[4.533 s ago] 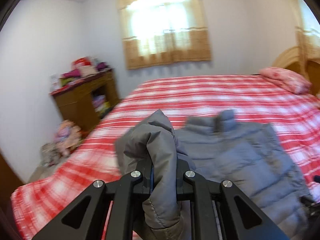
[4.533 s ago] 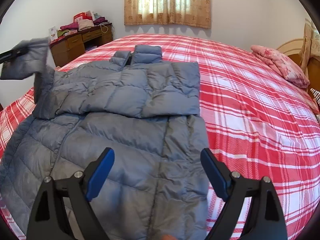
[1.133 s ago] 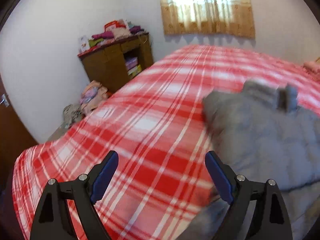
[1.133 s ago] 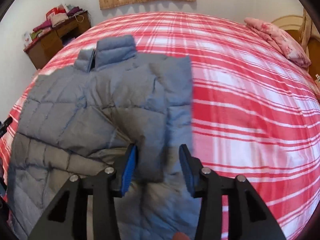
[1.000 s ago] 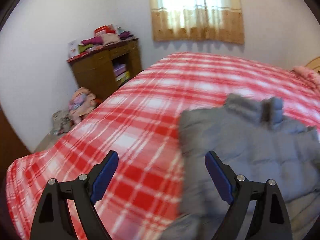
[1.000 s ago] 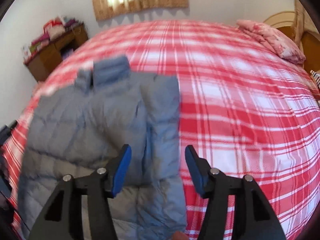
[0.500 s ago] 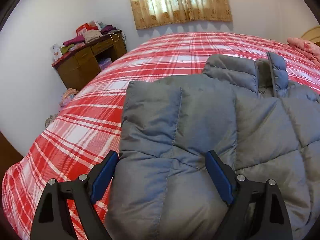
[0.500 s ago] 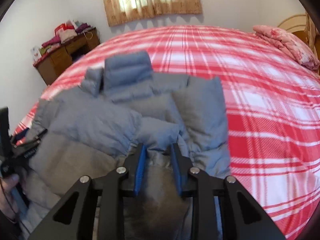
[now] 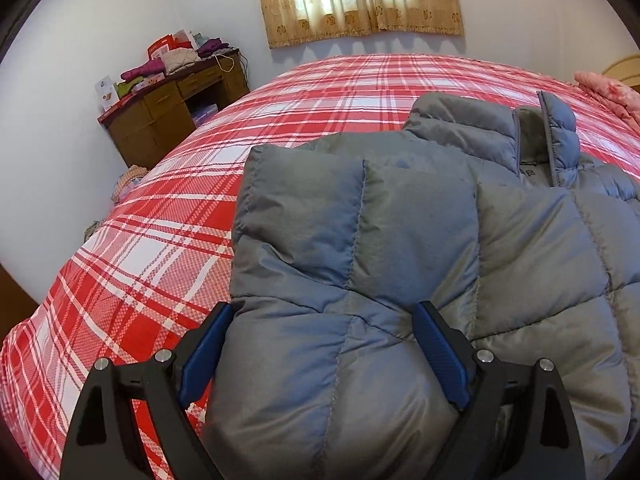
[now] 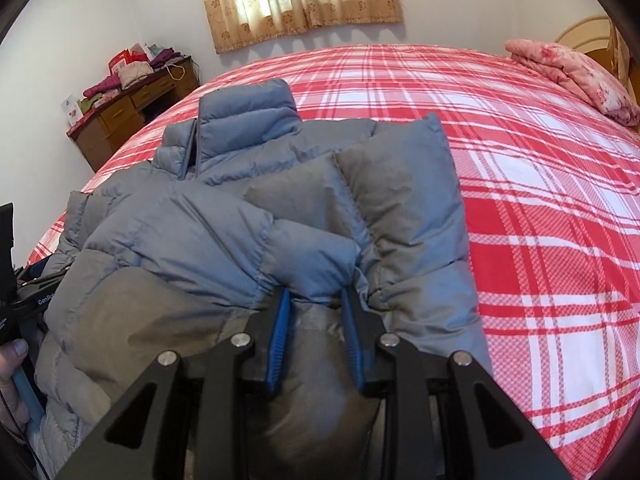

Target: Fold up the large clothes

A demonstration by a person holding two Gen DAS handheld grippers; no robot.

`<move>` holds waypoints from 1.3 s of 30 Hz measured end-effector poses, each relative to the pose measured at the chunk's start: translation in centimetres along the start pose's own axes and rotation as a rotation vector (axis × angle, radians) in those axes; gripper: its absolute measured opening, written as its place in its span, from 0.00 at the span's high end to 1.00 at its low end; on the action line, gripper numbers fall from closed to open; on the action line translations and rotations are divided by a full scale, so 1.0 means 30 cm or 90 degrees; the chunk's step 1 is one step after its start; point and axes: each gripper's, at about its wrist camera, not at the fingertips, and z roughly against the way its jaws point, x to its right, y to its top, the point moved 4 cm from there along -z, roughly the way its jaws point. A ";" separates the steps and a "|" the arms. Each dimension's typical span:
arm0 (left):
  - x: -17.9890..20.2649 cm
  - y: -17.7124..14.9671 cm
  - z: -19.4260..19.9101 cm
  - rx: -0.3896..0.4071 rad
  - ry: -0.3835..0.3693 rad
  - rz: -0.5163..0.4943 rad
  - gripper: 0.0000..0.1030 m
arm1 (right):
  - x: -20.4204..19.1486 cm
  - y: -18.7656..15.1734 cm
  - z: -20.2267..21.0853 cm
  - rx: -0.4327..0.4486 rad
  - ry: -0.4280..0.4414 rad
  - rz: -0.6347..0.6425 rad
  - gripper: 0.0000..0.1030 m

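A grey puffer jacket (image 9: 400, 240) lies on the red plaid bed (image 9: 168, 240), sleeves folded in across its chest, collar (image 9: 552, 128) at the far side. My left gripper (image 9: 320, 344) is open wide, its jaws standing either side of a thick fold of the jacket's left part. My right gripper (image 10: 316, 320) is shut on a bunched fold of the jacket (image 10: 248, 240) near its right side; the padding bulges over the fingertips. The left gripper's body (image 10: 24, 304) and a hand show at the left edge of the right wrist view.
A wooden desk (image 9: 168, 108) piled with clothes stands against the far left wall. A curtained window (image 9: 360, 0) is behind the bed. A pink pillow (image 10: 576, 72) lies at the headboard on the right. Clothes lie on the floor by the desk (image 9: 128, 184).
The left gripper let go of the sleeve, swung back over the jacket and now straddles a fold. The right gripper closed on the jacket's fold.
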 end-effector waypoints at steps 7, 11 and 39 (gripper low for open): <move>0.010 -0.004 -0.002 -0.001 0.009 -0.007 0.11 | 0.002 -0.003 -0.007 0.001 0.009 -0.006 0.72; 0.012 -0.004 -0.004 0.000 0.008 -0.008 0.11 | 0.005 -0.003 -0.012 0.001 0.013 -0.008 0.72; 0.125 0.617 -0.070 -0.021 -0.063 0.061 0.07 | 0.104 0.645 -0.029 -0.083 -0.048 -0.096 0.09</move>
